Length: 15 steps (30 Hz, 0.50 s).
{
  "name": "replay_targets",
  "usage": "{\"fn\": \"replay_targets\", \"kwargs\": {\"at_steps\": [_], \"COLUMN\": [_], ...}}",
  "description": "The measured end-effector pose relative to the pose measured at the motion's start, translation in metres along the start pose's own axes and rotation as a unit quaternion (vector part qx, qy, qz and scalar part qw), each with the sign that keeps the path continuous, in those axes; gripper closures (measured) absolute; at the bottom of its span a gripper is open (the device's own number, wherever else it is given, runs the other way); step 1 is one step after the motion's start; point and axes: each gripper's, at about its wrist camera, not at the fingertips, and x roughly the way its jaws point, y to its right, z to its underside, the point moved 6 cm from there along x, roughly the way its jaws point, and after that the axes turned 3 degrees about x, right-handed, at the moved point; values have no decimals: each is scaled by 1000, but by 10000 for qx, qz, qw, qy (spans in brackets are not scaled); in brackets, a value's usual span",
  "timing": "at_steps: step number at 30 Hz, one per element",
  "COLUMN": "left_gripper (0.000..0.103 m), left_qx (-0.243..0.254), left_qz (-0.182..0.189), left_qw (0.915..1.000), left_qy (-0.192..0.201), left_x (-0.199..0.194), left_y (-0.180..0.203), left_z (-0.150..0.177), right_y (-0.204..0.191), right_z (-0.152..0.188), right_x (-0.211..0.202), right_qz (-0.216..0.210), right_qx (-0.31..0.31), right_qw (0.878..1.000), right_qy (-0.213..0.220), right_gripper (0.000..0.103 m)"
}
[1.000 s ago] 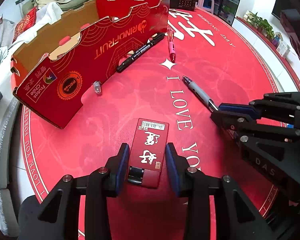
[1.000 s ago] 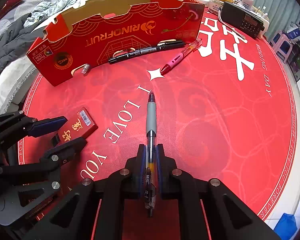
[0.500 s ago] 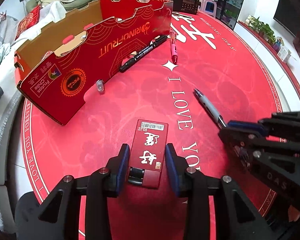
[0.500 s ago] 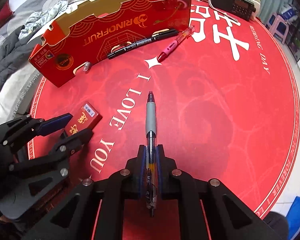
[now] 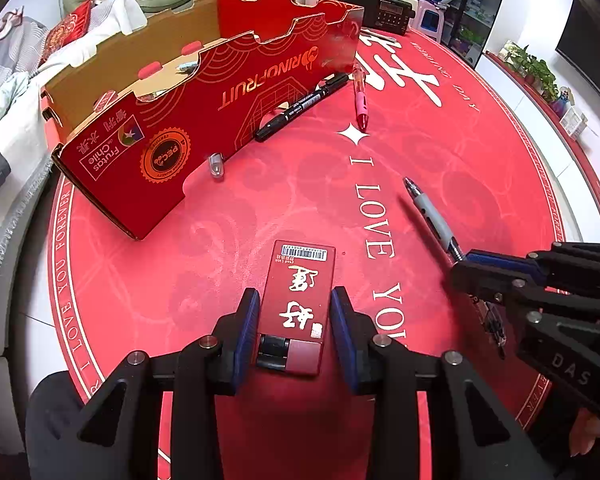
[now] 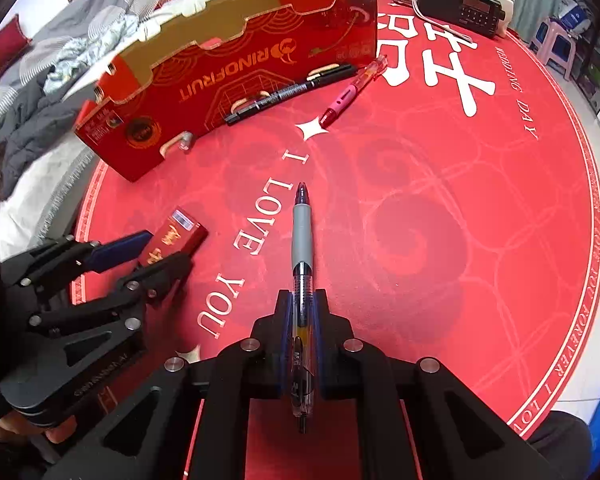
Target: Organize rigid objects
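Observation:
A flat red case [image 5: 300, 280] with gold characters lies on the red tablecloth, and my left gripper [image 5: 294, 300] is shut on its near end, blue pads against both long sides. In the right wrist view the same case [image 6: 184, 232] sits between the left gripper [image 6: 166, 246]. My right gripper [image 6: 303, 296] is shut on a clear pen with a grey grip [image 6: 302, 232], tip pointing away. From the left wrist the right gripper [image 5: 460, 270] holds that pen [image 5: 432, 216] just above the cloth, its tip casting a shadow.
A long red cardboard box [image 5: 260, 88] stands open-topped at the back left. Along its front wall lie a black marker [image 5: 300, 106], a pink pen [image 5: 360, 96] and a small silver piece [image 5: 217, 166]. A black radio [image 6: 464, 6] and jars stand behind.
In the left wrist view the right gripper with the pen has drifted right and downward. The left gripper has stayed around the red case.

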Motion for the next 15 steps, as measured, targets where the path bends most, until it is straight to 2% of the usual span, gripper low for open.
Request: {"fn": "replay_targets", "kwargs": {"at_steps": [15], "left_gripper": [64], "left_qx": [-146], "left_qz": [-111], "left_qw": [9998], "left_qy": [117], "left_x": [-16], "left_y": [-5], "left_z": [-6], "right_y": [-14], "right_z": [-11], "right_x": [-23], "right_qz": [-315], "right_qx": [5], "right_qw": [9987], "right_qy": [412], "right_gripper": [92]}}
